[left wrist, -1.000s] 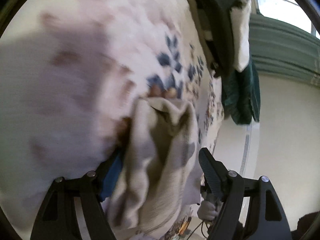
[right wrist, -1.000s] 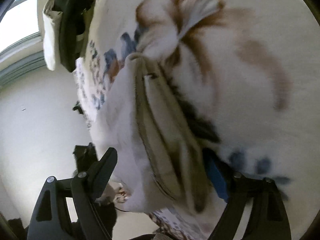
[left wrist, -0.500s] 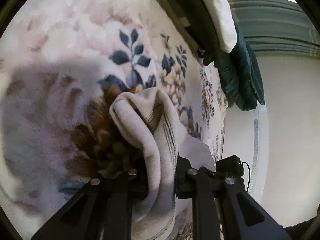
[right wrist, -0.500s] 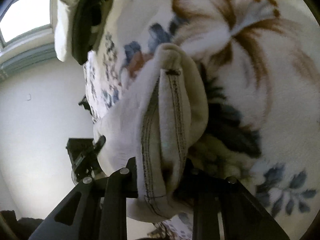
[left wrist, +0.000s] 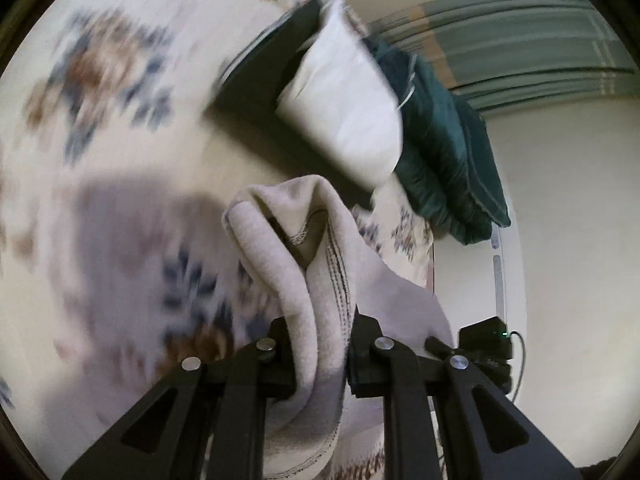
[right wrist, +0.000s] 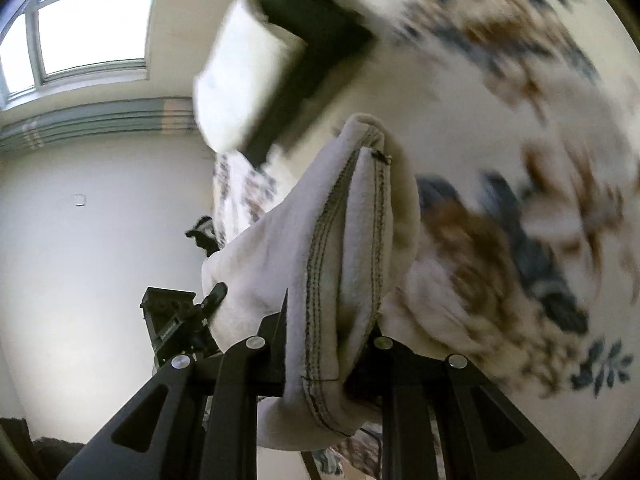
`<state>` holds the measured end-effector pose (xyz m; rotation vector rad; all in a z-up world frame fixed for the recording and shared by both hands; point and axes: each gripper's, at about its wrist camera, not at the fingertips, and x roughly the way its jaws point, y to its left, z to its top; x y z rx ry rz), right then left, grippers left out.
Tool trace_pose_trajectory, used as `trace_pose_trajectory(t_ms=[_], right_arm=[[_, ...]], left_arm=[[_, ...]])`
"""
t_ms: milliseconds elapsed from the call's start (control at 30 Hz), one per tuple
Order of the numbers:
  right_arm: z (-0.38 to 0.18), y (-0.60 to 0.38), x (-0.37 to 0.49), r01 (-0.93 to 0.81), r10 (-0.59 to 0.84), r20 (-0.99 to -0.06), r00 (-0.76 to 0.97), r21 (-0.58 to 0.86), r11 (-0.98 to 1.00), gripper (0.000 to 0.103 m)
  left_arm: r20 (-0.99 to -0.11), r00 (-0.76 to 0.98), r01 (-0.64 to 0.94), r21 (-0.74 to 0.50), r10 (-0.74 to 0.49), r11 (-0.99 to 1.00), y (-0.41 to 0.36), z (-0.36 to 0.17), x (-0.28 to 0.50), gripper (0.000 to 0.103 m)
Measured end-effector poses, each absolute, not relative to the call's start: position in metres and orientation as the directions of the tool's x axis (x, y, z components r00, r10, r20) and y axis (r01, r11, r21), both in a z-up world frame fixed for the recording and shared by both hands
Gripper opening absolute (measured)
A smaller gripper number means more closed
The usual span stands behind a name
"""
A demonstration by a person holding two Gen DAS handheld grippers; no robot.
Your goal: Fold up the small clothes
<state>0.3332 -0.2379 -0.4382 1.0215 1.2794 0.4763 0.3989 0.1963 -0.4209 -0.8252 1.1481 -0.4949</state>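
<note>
A small cream fleece garment (left wrist: 316, 280) with dark stitched hems hangs bunched between both grippers, above a floral blanket (left wrist: 120, 120). My left gripper (left wrist: 320, 360) is shut on one bunched edge of it. My right gripper (right wrist: 328, 360) is shut on another edge of the same garment (right wrist: 344, 248), whose stitched hem runs up between the fingers. Each view shows the other gripper's body beyond the cloth, in the left wrist view (left wrist: 484, 340) and in the right wrist view (right wrist: 172, 320). The rest of the garment is hidden behind its folds.
The floral blanket (right wrist: 520, 160) covers the bed. A stack of a black garment (left wrist: 280, 80), a white one (left wrist: 344, 112) and a dark green one (left wrist: 448, 160) lies at the far end. A pale wall (right wrist: 100, 240) and a window (right wrist: 88, 20) lie beyond.
Both grippers closed on the garment's edges and have lifted it off the blanket. The views have swung up toward the stacked clothes and the wall.
</note>
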Motion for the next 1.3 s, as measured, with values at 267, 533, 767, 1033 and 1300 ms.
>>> trace_pose_trajectory(t_ms=[267,533,767,1033,1300], right_arm=[[-0.373,-0.216,0.485,0.153,0.762,-0.554,0.335,0.830,0.537,0.020],[-0.385,-0.207,0.620,0.137,0.712,-0.625,0.321,0.774,0.618,0.020],[-0.408,-0.197,0.665,0.167,0.540,-0.807,0.239,0.582,0.796,0.028],[-0.361,-0.170,0.638,0.125,0.080,-0.954,0.290,0.121,0.985,0.097],[-0.324,-0.147,0.569,0.108,-0.109,-0.936,0.334,-0.077,0.991,0.103]], left_arm=[[-0.638,0.390,0.018,-0.716,-0.664,0.698,0.193,-0.362,0.541,0.013],[-0.728,0.370,0.023,-0.614,-0.577,0.789,0.182,-0.373,0.667,0.016],[-0.876,0.329,-0.020,-0.380,-0.353,0.925,0.172,-0.393,0.680,0.039],[-0.890,0.456,-0.045,-0.057,-0.031,0.997,0.158,-0.365,0.648,0.102],[-0.858,0.509,-0.075,0.030,0.065,0.997,0.143,-0.331,0.593,0.103]])
